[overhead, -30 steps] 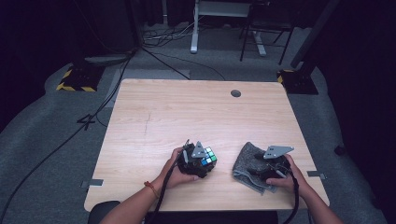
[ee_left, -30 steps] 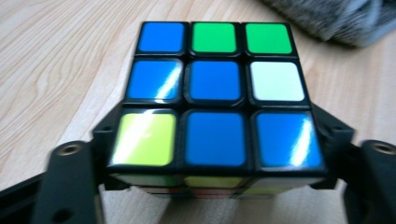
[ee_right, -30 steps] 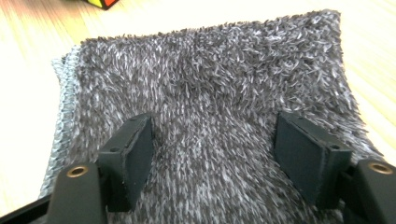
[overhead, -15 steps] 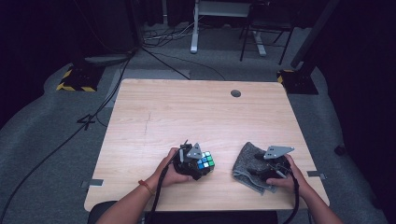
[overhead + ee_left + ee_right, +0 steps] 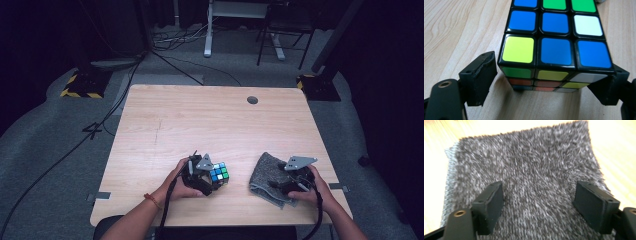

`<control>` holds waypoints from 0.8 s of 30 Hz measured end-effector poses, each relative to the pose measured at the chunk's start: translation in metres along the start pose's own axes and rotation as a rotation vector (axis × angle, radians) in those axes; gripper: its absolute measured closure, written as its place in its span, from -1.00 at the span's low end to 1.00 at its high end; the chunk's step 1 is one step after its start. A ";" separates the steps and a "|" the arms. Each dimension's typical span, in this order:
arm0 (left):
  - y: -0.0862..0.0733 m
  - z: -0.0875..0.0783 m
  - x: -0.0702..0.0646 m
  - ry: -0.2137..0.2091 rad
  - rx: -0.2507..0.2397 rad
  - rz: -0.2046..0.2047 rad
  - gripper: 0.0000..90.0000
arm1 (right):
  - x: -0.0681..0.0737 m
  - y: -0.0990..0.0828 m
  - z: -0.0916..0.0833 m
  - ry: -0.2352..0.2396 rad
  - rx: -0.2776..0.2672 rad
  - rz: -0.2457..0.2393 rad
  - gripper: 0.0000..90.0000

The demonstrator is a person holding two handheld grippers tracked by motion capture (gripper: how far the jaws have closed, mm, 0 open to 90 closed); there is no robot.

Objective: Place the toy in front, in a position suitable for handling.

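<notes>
Wooden table [image 5: 210,120]: scrambled cube [image 5: 554,47].

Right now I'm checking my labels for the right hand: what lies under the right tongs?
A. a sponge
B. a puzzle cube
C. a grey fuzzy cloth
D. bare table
C: in the right gripper view the right tongs stand open over a grey fuzzy cloth, and the high view shows that cloth by the right hand.

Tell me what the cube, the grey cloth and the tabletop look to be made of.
Cube: likely plastic, black frame with glossy coloured tiles.
Grey cloth: fuzzy textile, perhaps microfibre or fleece, fibres standing up.
Tabletop: pale wood or wood-look laminate, visible grain, matte.
</notes>
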State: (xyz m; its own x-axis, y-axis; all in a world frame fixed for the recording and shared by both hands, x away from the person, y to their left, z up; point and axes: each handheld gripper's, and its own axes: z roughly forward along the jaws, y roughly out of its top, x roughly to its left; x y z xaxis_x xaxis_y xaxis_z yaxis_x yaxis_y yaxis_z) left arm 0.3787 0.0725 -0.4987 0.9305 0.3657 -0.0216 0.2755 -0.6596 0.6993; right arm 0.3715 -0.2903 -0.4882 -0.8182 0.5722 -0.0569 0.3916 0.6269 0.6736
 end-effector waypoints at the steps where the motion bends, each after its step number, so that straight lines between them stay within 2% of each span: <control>1: 0.000 0.001 0.000 -0.001 0.004 0.003 -0.63 | -0.001 -0.001 0.001 0.005 -0.001 0.008 -0.51; 7: 0.000 0.006 0.001 -0.003 0.006 0.006 -0.59 | -0.006 -0.003 0.007 0.034 0.000 0.030 -0.60; 18: 0.003 0.007 0.001 -0.006 0.010 0.019 -0.53 | -0.006 0.000 0.007 0.039 0.014 0.035 -0.55; 20: 0.003 0.006 0.002 -0.006 0.007 0.020 -0.45 | -0.005 0.001 0.006 0.046 0.018 0.027 -0.44; 21: 0.003 0.006 0.002 -0.006 0.007 0.020 -0.33 | -0.005 0.001 0.006 0.046 0.018 0.027 -0.44; 22: 0.003 0.004 0.002 0.002 0.013 0.016 -0.27 | -0.002 0.002 0.004 0.061 0.025 0.010 -0.20; 23: 0.003 0.004 0.002 0.002 0.013 0.016 -0.27 | -0.002 0.002 0.004 0.061 0.025 0.010 -0.20; 24: 0.003 0.003 0.004 -0.002 0.017 0.014 -0.26 | 0.000 0.004 0.003 0.077 0.024 -0.011 0.02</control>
State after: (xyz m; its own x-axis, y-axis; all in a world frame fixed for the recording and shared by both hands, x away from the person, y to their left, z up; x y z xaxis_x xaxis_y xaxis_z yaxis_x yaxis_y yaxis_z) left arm 0.3841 0.0702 -0.4985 0.9347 0.3551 -0.0134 0.2666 -0.6760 0.6870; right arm 0.3739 -0.2861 -0.4882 -0.8521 0.5234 -0.0071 0.3912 0.6458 0.6556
